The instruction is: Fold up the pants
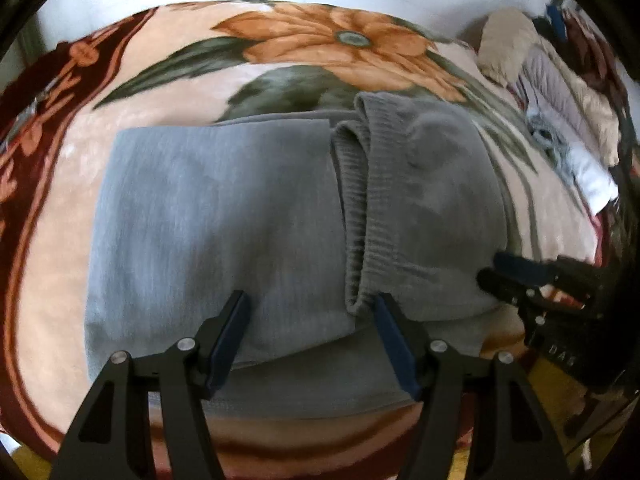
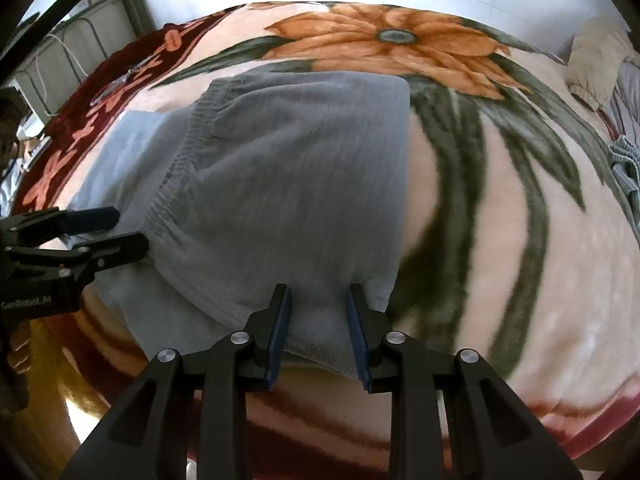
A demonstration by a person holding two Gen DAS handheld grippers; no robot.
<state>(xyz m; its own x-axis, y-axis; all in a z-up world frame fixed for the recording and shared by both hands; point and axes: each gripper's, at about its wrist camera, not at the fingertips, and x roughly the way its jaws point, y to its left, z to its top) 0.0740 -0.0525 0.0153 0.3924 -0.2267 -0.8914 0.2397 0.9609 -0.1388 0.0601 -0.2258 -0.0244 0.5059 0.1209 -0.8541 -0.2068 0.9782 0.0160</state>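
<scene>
The grey sweatpants [image 1: 224, 220] lie folded into a compact stack on the floral blanket [image 1: 320, 40] that covers the bed, near its front edge, with the ribbed waistband [image 1: 356, 216] running across the top layer and a darker, fleecier panel [image 1: 436, 200] turned over beside it. The left gripper [image 1: 312, 312] hangs just over the near edge of the stack with its jaws spread wide and nothing between them; its blue pads [image 1: 230, 332] frame the end of the waistband. The right gripper [image 2: 318, 308] sits at the near right corner of the stack, jaws moderately apart and empty, the fabric's stitched hem [image 2: 320, 350] showing just beyond them. Both views are slightly motion-blurred. The cloth looks like thick knit fleece: light, limp and thoroughly soft, so it will sag and drape from any single hold, and the layers may slide over one another and spill open. It should not be slippery against the plush blanket, which may drag at it. The judgement here is that the folding is mostly done, with perhaps one more fold or a tidy-up left. Good holds would be the elastic waistband and the hemmed edges, pinching through all layers at two spaced points along the same side. A pile of other clothes [image 1: 560, 92] lies well apart at the far right.
</scene>
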